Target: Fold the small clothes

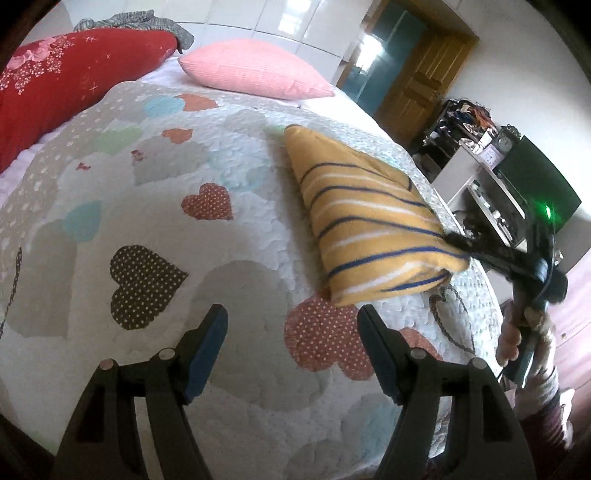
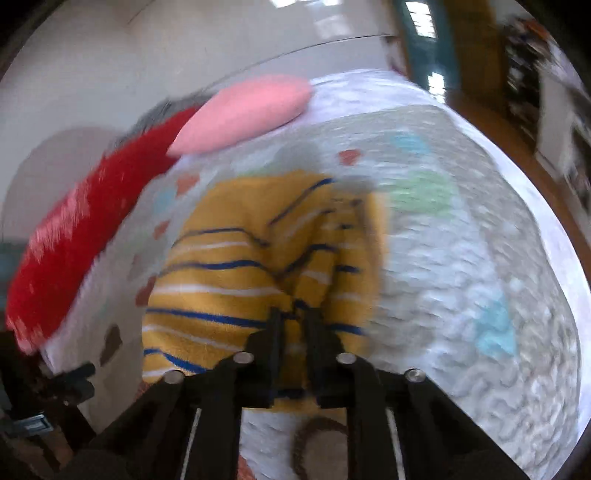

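Soft, fleecy-looking yellow striped cloth garment [image 1: 365,225], puckered quilted cotton bedspread with heart patches [image 1: 147,206], ribbed pink fabric pillow [image 1: 255,68], matt black plastic tongs [image 1: 291,325], glossy white wall panels [image 1: 258,14], varnished wooden door [image 1: 424,77]

Two wrist fisheyes, both angled down over the bed [image 1: 240,229].
Left view sits further back, facing the pillows; right view is close on the striped garment [image 2: 236,266], blurred. Shared: garment, pink pillow [image 1: 255,68], quilt.
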Demonstrator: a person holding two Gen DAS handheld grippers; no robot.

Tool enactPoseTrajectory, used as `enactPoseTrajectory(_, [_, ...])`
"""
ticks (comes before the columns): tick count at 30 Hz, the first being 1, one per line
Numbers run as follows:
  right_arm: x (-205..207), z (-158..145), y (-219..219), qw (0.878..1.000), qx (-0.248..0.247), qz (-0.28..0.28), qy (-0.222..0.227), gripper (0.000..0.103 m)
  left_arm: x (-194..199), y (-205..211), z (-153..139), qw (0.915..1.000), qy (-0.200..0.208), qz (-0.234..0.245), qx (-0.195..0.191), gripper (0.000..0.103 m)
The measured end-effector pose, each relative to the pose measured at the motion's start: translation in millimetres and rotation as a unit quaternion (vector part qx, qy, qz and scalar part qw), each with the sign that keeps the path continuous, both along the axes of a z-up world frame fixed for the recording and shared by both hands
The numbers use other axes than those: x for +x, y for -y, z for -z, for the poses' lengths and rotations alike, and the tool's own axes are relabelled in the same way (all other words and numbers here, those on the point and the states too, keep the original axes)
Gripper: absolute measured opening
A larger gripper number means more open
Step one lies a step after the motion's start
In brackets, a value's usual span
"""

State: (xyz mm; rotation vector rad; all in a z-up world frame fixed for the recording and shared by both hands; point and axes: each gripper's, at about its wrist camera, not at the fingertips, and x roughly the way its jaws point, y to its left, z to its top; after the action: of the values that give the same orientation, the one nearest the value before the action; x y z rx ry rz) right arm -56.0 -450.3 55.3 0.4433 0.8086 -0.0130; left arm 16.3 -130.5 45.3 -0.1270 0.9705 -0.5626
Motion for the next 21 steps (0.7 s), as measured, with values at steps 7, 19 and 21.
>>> enactPoseTrajectory(7, [-44, 54, 66, 0.995, 0.050, 0.075, -0.052, 0.002, 31, 15, 5, 0.9997, -0.017, 0.005, -0.015, 0.075])
enactPoseTrajectory(19, [48, 46, 51, 0.989, 0.144, 0.027, 0.009, 0.090, 133, 85, 50, 0.9816, -0.106, 0.123, -0.100, 0.092])
enactPoseTrajectory(21, [76, 63, 43, 0.986, 0.165, 0.024, 0.002, 0.089, 139, 100, 65, 0.9782, -0.125, 0.133, -0.100, 0.093])
